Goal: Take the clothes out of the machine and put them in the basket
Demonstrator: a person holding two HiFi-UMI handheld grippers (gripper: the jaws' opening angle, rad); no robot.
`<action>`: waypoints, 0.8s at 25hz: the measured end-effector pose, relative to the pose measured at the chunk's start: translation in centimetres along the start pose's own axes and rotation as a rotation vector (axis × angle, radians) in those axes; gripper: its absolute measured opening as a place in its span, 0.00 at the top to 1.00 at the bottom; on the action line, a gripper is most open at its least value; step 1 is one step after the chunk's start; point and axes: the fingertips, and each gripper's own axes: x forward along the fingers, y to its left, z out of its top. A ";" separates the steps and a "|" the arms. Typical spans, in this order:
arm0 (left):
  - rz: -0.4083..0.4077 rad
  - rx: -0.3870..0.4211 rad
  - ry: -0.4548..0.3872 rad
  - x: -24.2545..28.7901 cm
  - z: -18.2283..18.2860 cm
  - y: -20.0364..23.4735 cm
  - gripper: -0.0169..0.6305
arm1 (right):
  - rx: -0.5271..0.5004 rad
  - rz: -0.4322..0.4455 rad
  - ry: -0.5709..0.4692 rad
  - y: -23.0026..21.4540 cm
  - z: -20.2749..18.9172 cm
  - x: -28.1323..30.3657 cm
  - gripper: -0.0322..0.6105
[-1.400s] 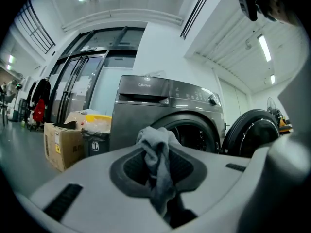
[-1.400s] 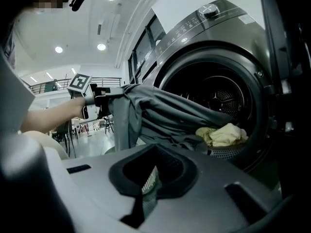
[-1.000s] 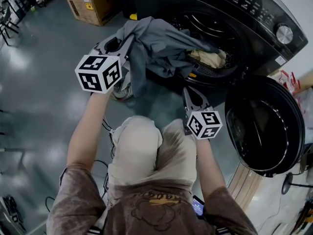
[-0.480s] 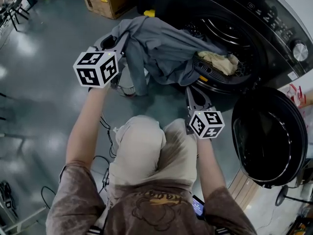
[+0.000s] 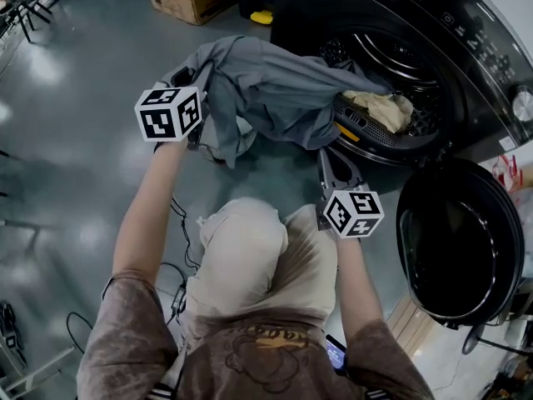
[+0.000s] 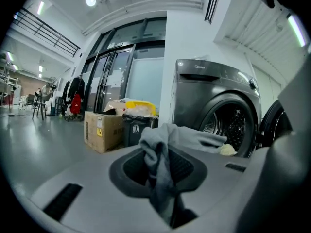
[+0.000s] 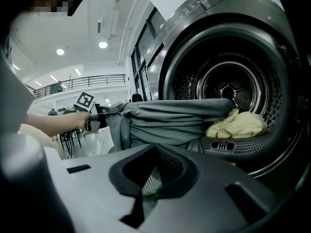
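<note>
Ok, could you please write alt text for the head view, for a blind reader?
Seen from above, the left gripper clamps a gray garment in its jaws, stretched out of the open washing machine drum, where a yellow cloth lies. The right gripper is empty, near the open door.

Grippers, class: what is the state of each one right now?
Left gripper: closed on the grey garment.
Right gripper: open, holding nothing.

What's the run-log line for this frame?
left tongs: shut on grey garment, trailing from drum | right tongs: open, empty | beige cloth: in drum
</note>
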 end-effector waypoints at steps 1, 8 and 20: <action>0.006 -0.004 0.022 0.4 -1.0 0.3 0.86 | 0.001 0.000 0.003 0.0 -0.1 0.1 0.95; 0.006 -0.038 0.161 2.8 -8.4 0.7 0.85 | 0.009 -0.001 0.019 0.0 -1.2 0.7 0.95; -0.007 0.021 0.303 3.8 -13.8 0.0 0.56 | 0.022 -0.021 0.033 -1.1 -2.1 0.9 0.95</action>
